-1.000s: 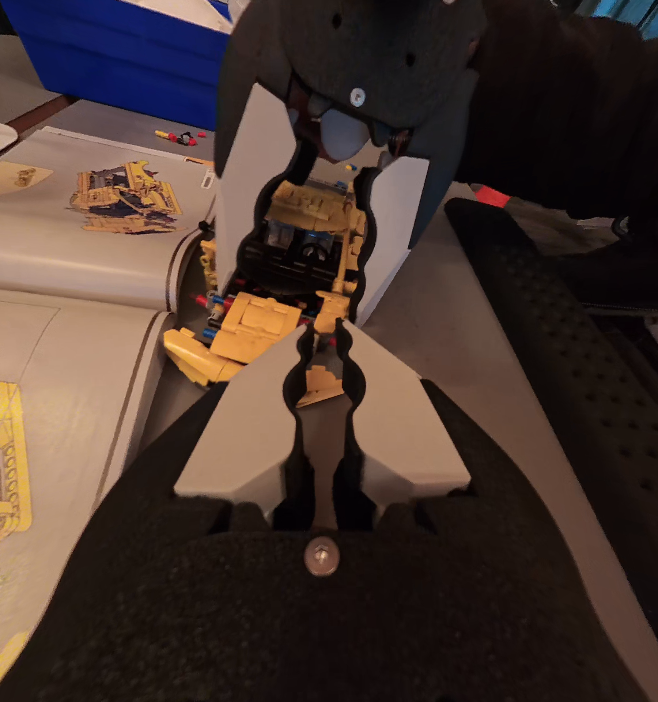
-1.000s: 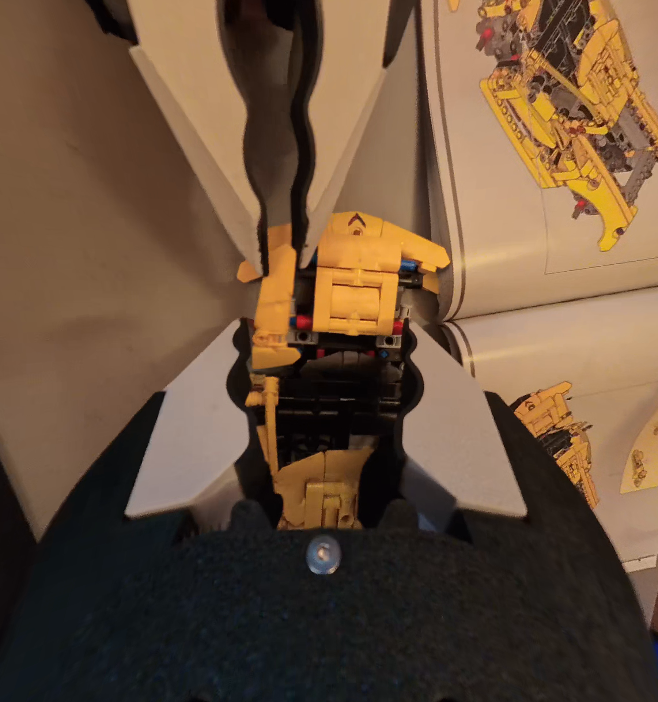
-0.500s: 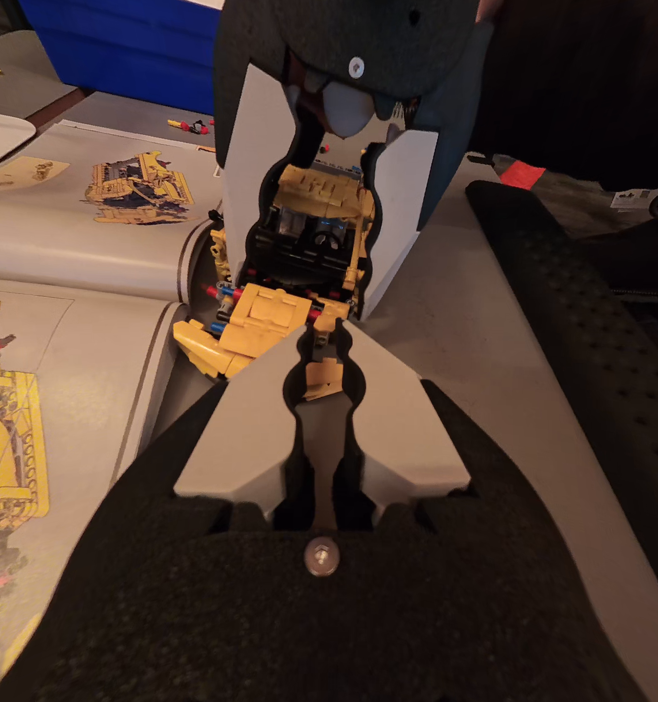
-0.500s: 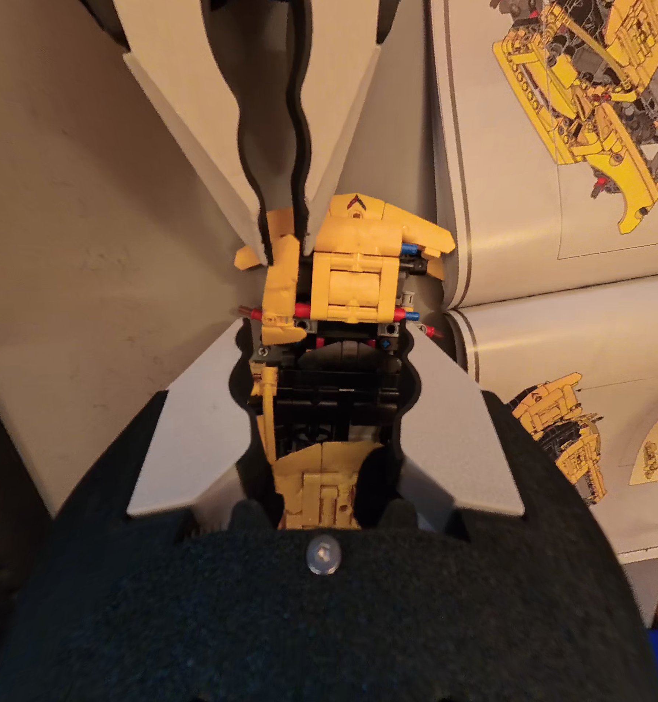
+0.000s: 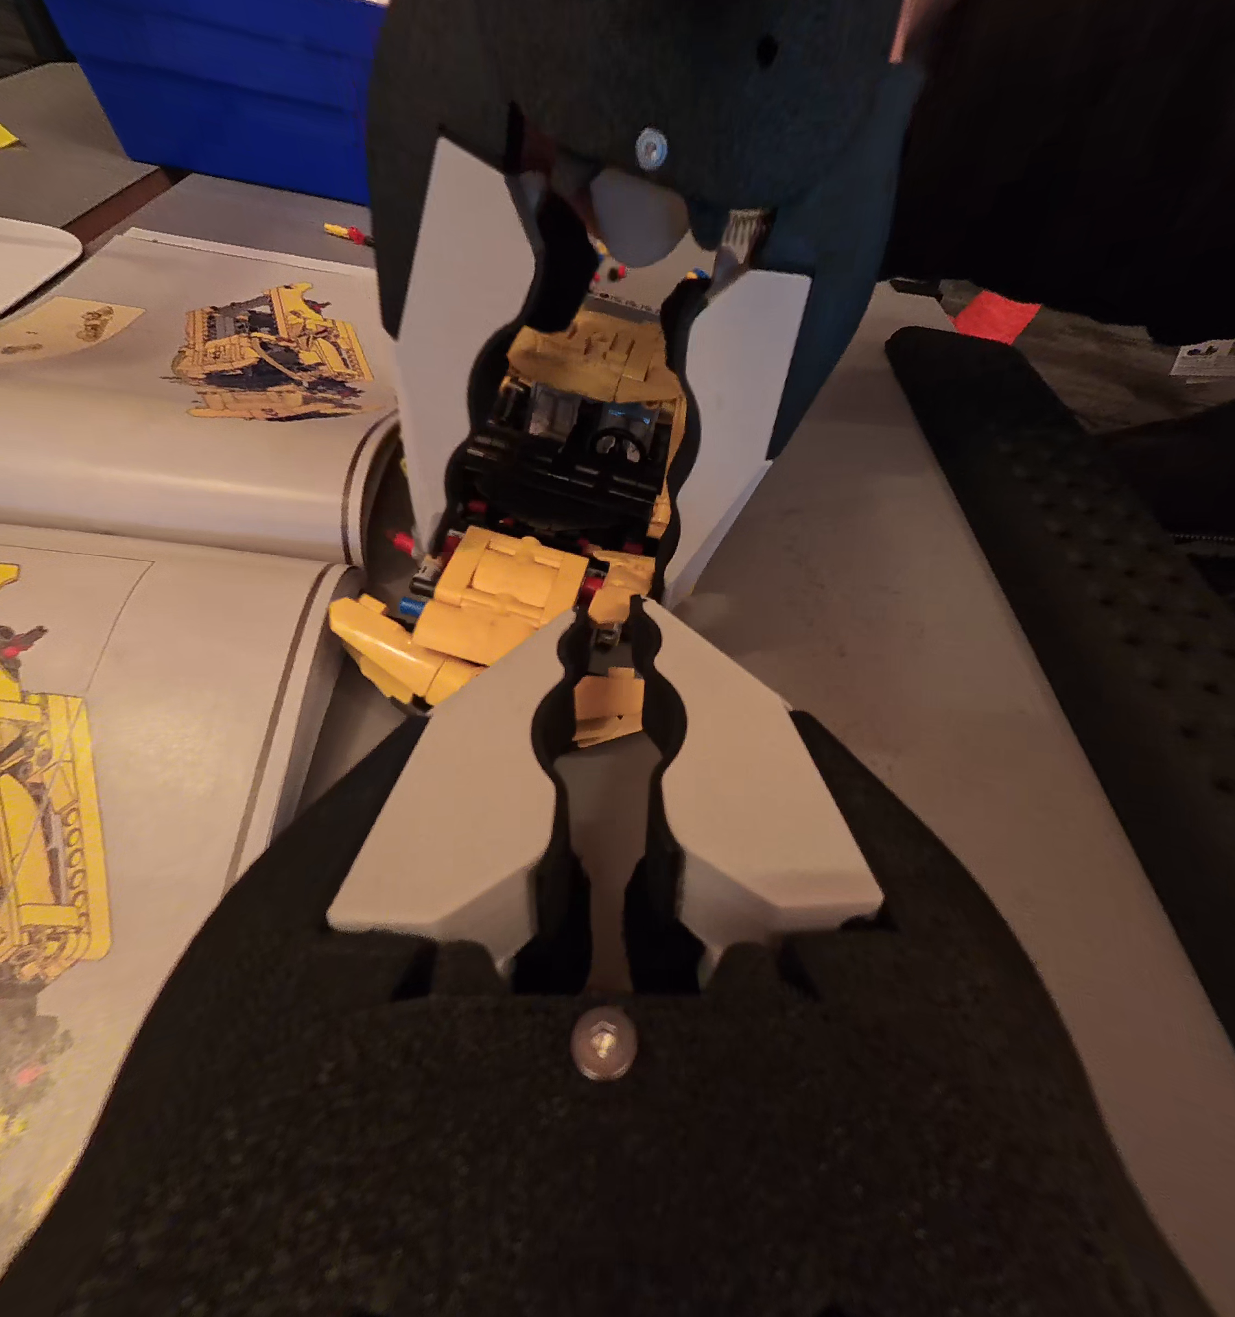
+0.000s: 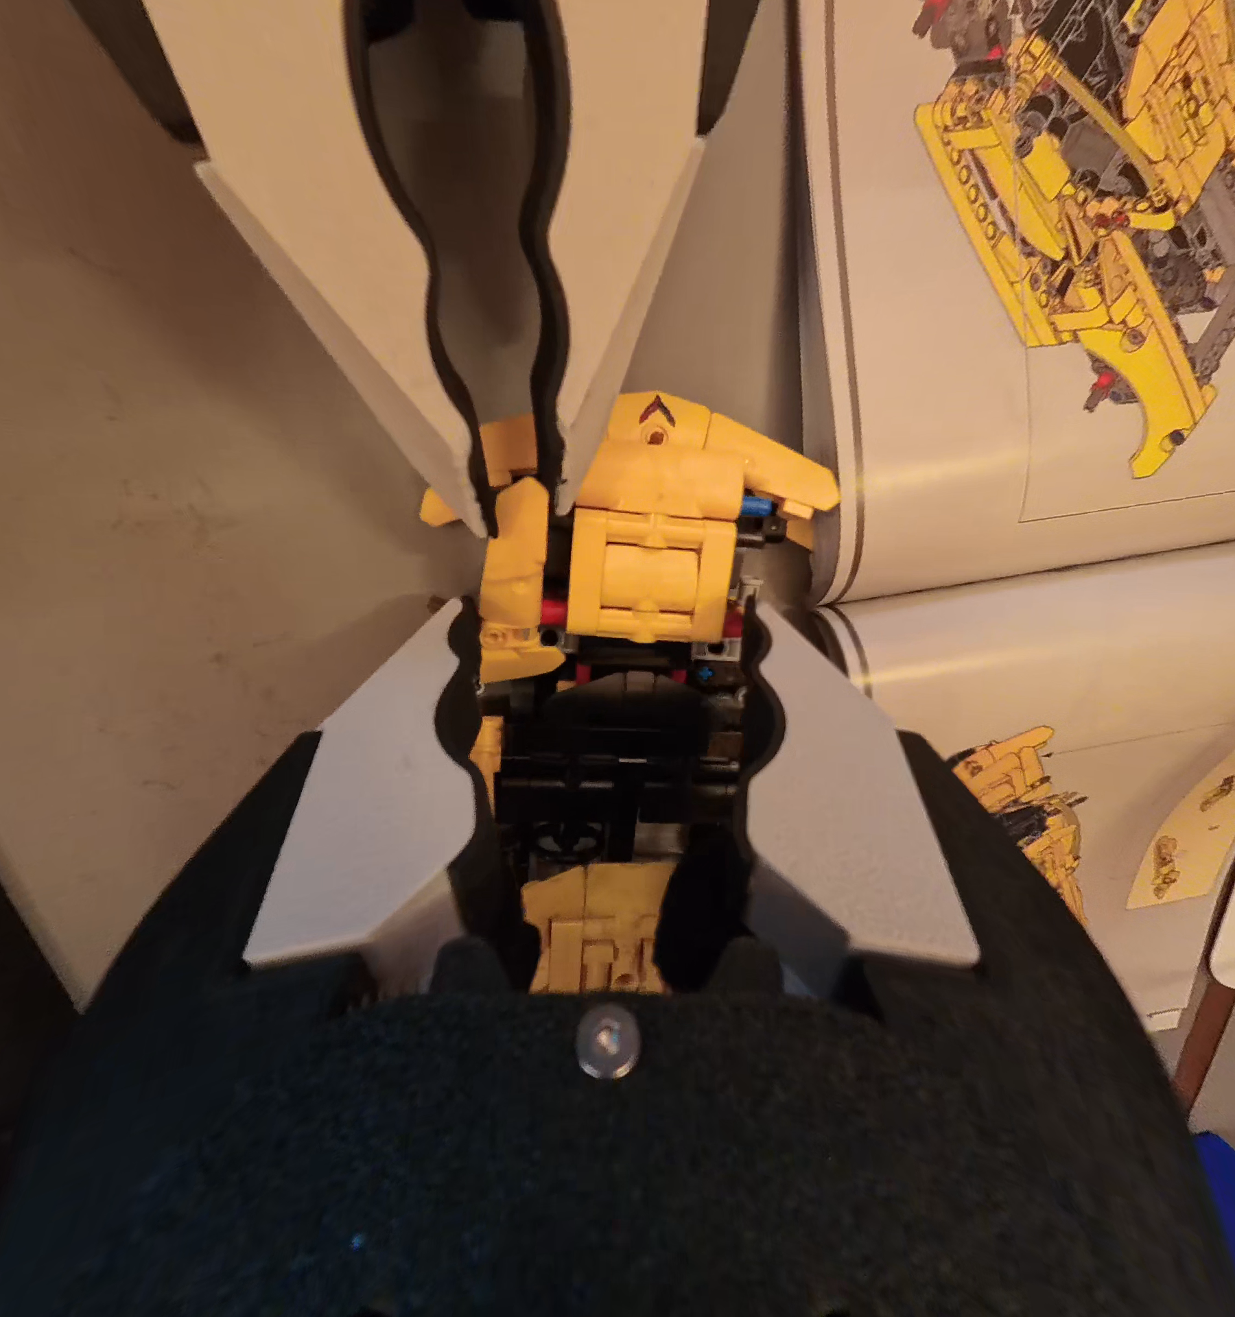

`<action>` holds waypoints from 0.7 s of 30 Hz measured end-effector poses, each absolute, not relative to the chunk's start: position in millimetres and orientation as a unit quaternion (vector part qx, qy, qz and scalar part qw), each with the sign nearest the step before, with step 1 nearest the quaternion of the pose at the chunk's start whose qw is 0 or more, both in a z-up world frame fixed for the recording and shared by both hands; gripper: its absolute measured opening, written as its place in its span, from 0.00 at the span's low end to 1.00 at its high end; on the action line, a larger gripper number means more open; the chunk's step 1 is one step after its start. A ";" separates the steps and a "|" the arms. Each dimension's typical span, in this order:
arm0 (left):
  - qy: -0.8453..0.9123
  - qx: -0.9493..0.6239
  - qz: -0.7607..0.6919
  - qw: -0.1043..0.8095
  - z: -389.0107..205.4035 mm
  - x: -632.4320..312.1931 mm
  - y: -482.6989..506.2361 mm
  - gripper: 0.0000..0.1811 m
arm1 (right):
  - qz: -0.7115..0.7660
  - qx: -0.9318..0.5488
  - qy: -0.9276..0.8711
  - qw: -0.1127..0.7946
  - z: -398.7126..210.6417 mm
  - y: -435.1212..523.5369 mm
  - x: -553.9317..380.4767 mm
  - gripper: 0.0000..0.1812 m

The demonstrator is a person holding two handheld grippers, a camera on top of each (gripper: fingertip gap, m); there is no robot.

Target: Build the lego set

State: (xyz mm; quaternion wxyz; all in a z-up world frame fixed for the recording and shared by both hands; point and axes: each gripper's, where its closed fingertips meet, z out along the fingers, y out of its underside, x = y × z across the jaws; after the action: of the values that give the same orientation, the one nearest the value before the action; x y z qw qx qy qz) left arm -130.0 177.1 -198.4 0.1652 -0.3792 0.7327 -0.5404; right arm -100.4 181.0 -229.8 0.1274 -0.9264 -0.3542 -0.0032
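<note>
Right wrist view: chevron-marked yellow model [image 6: 643, 570].

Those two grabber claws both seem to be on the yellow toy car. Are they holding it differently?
Yes. The right gripper has its jaws spread wide around the black middle of the yellow lego model, while the left gripper has its jaws nearly together, pinching one narrow yellow side piece. The right one grips deep between its fingers; the left one uses only its tips. They point at each other from opposite ends. Both have grey fingers with wavy black pads.
</note>
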 end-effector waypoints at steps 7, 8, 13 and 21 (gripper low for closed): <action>0.743 -0.374 -0.527 0.174 -201.3 -131.3 178.4 0.06 | -0.013 -0.927 -0.356 0.120 -229.6 180.8 -100.5 0.39; 0.745 -0.374 -0.525 0.175 -201.9 -131.4 178.9 0.06 | -0.016 -0.927 -0.356 0.119 -229.5 180.6 -100.6 0.39; 0.754 -0.373 -0.511 0.179 -205.7 -132.1 180.8 0.06 | -0.022 -0.927 -0.357 0.116 -229.4 180.1 -101.7 0.36; 0.771 -0.361 -0.483 0.206 -208.1 -132.1 180.8 0.07 | -0.023 -0.924 -0.363 0.118 -229.6 179.5 -101.9 0.36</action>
State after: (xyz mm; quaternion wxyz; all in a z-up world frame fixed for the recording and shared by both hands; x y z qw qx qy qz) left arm -132.1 180.8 -208.1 0.2064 -0.3605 0.7709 -0.4828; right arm -101.9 179.5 -229.6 0.1179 -0.9242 -0.3627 -0.0226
